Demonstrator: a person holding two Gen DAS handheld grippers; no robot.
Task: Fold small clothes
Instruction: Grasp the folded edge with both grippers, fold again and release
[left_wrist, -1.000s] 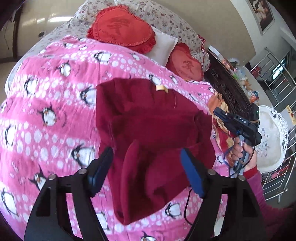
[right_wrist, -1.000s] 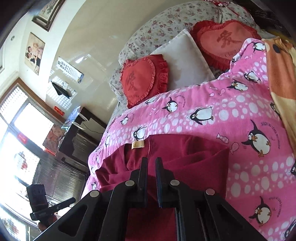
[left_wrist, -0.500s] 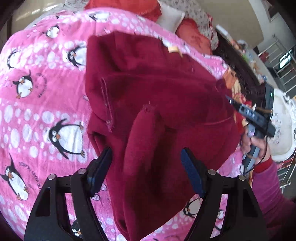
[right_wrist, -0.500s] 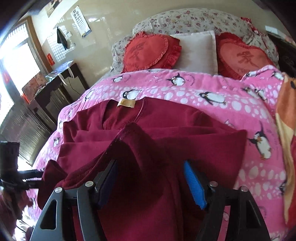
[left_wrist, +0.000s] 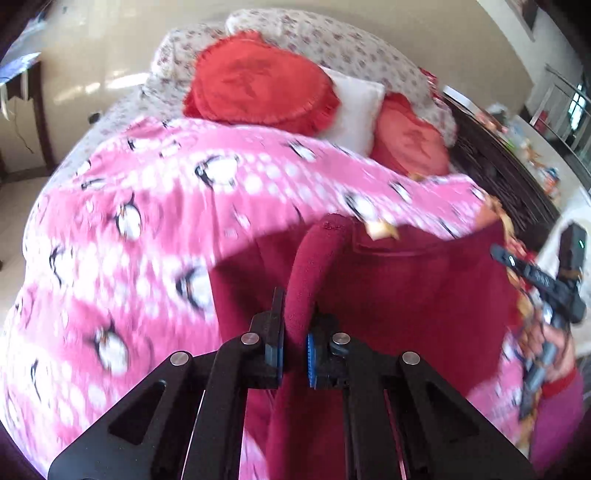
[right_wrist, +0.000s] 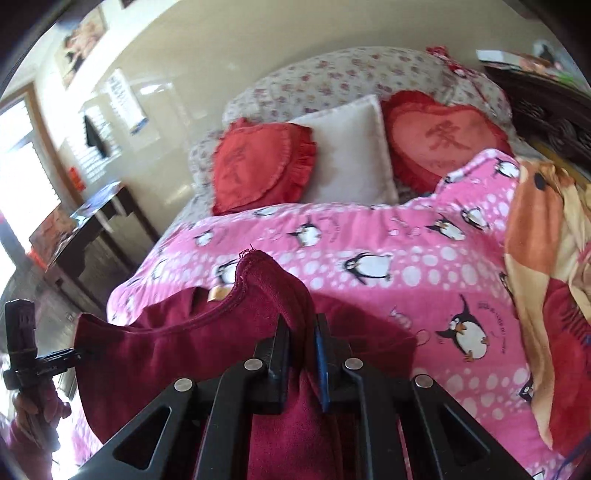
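Note:
A maroon garment (left_wrist: 406, 295) with a tan neck label (left_wrist: 380, 230) lies on the pink penguin blanket (left_wrist: 147, 221). In the left wrist view, my left gripper (left_wrist: 297, 317) is shut on a raised fold of it, which stands up between the blue pads. The right gripper (left_wrist: 496, 253) shows at the garment's right edge, held by a hand in a pink sleeve. In the right wrist view, the right gripper (right_wrist: 301, 328) has its jaws closing on another fold of the maroon garment (right_wrist: 166, 350), with the pads pressing it. The left gripper (right_wrist: 79, 354) pulls the cloth taut at far left.
Two red heart cushions (right_wrist: 258, 166) and a white pillow (right_wrist: 351, 155) lean on the floral bedding at the bed's head. An orange blanket (right_wrist: 535, 240) lies at the right. Dark carved furniture (left_wrist: 517, 177) runs along one side. A dark desk (right_wrist: 92, 221) stands by the window.
Both grippers stood open over the garment half a second ago; now each has closed on a fold. The left gripper has shifted along the cloth, and its lower edge is lifted and stretched between them.

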